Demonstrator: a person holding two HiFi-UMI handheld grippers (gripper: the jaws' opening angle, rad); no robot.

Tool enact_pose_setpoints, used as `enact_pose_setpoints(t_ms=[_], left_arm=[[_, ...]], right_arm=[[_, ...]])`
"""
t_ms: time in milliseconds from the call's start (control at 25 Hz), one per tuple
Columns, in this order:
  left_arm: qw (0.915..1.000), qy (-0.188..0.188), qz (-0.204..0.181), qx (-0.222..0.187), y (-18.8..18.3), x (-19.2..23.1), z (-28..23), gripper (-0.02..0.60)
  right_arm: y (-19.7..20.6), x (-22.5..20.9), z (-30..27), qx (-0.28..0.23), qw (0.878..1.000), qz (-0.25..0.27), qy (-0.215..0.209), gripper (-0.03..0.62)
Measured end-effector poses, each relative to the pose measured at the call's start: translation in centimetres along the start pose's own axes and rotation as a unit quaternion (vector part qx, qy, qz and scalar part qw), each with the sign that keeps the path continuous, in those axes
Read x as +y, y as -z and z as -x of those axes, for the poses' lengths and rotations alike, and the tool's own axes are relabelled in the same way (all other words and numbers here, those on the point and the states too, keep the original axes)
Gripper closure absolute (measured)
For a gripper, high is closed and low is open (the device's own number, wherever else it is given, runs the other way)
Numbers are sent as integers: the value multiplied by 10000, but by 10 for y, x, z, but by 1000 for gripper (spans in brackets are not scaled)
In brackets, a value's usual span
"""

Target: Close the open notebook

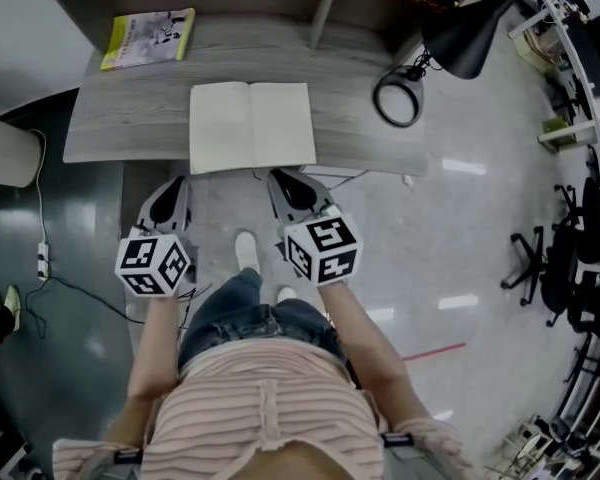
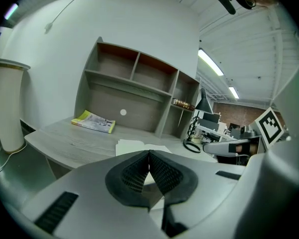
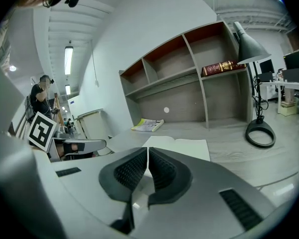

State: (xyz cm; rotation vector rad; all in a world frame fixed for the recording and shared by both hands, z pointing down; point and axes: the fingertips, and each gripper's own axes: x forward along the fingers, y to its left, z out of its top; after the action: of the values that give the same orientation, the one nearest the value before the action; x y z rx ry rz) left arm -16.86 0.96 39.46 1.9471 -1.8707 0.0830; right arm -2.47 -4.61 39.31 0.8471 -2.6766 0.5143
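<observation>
The open notebook lies flat with blank white pages on the grey wooden desk, close to its near edge. It also shows ahead in the left gripper view and in the right gripper view. My left gripper hangs just short of the desk's near edge, below the notebook's left corner, shut and empty. My right gripper is beside it under the notebook's right page, its jaws together with nothing between them.
A yellow-green booklet lies at the desk's back left. A black desk lamp with a ring base stands at the right. A shelf unit with a red book backs the desk. Office chairs stand at the right.
</observation>
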Motion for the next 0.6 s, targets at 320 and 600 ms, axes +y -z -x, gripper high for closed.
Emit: enact_pose_setpoints(t_ms=[320,600], left_arm=[[9995,233,-86,193,-8,32,-36,571],[9993,208,14,324,-3,52,-52,571]], right_arm=[[-13,-12,-42,85,9994,-54,331,574],[-4,-21,-55,297,9984,-115,472,574]])
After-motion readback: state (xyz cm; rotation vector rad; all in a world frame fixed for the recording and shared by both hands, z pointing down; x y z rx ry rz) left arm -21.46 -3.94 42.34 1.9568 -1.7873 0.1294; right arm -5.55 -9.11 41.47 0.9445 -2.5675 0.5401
